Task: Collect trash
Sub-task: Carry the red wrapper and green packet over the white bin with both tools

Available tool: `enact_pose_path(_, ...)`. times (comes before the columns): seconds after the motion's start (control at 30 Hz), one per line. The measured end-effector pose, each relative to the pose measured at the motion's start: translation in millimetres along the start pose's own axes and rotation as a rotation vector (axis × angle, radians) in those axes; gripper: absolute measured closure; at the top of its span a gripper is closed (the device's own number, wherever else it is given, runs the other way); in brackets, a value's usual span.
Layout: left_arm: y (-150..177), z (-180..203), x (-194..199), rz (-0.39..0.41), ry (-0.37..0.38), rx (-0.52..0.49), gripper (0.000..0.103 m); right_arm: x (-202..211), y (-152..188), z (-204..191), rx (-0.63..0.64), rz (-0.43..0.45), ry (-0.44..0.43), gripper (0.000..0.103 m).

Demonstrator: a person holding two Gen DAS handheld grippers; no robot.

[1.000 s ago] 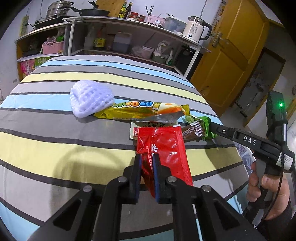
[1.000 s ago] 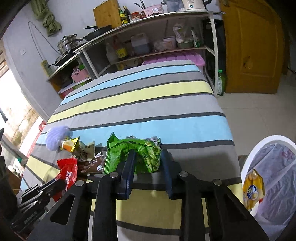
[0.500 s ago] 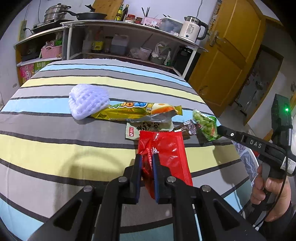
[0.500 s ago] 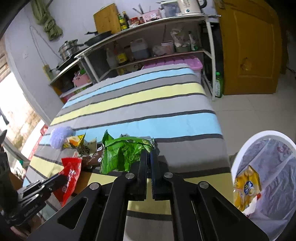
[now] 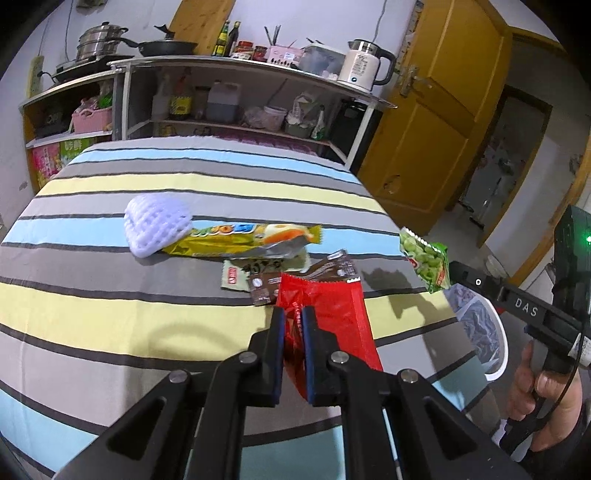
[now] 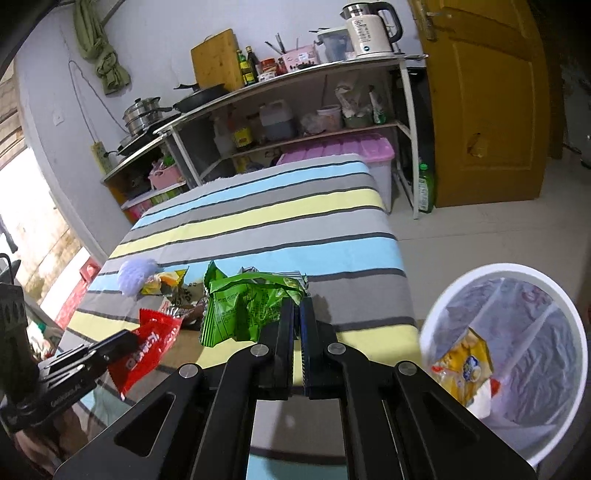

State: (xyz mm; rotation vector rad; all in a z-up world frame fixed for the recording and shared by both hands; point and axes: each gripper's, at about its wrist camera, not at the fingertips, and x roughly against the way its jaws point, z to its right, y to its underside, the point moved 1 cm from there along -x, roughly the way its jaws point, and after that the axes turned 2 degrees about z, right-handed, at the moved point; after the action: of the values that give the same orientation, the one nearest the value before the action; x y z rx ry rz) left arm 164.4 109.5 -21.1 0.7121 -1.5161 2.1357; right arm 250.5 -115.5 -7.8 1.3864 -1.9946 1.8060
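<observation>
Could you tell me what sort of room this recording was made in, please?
Most likely a home kitchen: open shelving carries a frying pan, stacked steel pots and an electric kettle, beside a table under a striped cloth.

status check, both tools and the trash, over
Left tool shut on red foil wrapper. Right tool shut on green snack bag. White lined bin beside, path clear.

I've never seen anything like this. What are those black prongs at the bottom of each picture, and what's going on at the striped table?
No robot here: a person holds two handheld grippers, each carrying a camera that looks along its fingers. One picture comes from each. The left gripper is shut on a red wrapper. The right gripper is shut on a green snack bag. On the striped tablecloth lie a white foam net, a yellow wrapper and smaller wrappers. A white bin stands beside the table.
</observation>
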Motion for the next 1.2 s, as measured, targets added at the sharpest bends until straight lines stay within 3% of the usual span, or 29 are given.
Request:
enact_pose_path(0.5,-10.5,50.1,5.1,0.012,0.068,-0.086,0.094,51.2,13.4,35.2,-0.052,0.061,0.057,0.100)
enact_pose_path(1.2,-12.2,175.9,-39.6,-0.041,0.238,-0.261,0.094,114.4,37.7,135.5,-0.207,0.120,0.228,0.100)
